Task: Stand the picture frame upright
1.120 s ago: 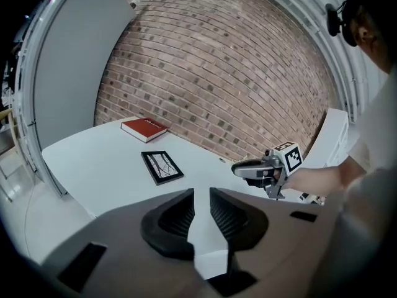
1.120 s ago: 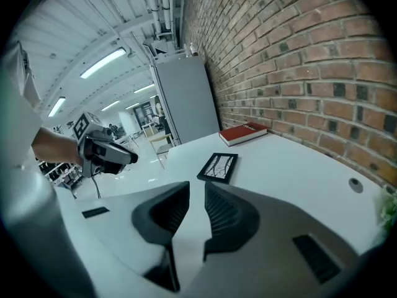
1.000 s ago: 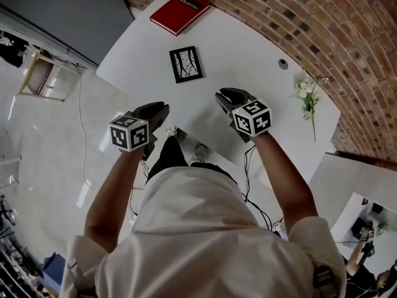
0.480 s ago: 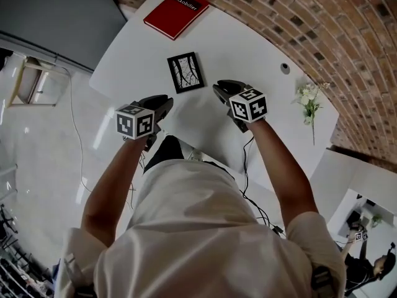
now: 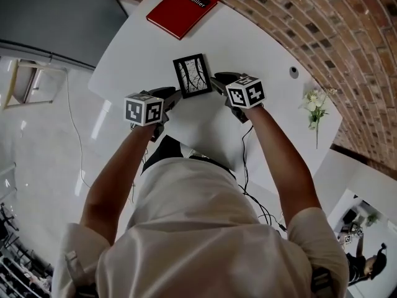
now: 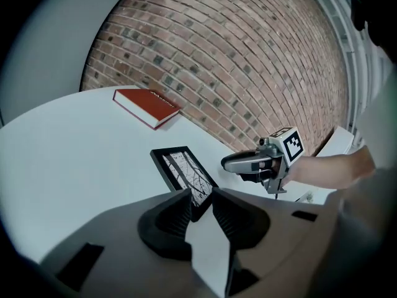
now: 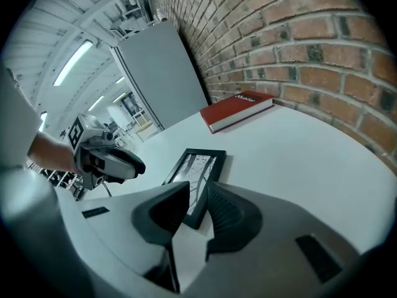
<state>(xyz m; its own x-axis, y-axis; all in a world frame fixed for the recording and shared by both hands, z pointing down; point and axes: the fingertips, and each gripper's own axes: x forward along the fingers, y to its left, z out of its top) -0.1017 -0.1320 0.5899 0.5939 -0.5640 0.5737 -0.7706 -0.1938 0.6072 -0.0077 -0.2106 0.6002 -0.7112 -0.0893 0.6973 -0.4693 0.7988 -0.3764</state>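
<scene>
Picture frame [image 5: 192, 75], laid flat on the white desk [image 5: 248, 48], is flanked by the left claw [image 6: 201, 197], whose jaws have just been opening, and the right claw [image 7: 198, 194], both parted, with a frame corner seen unclamped in each gap.

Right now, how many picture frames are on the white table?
1. The black picture frame lies flat on the table, nearer the person than the red book. The person's body hides the table's near edge.
</scene>
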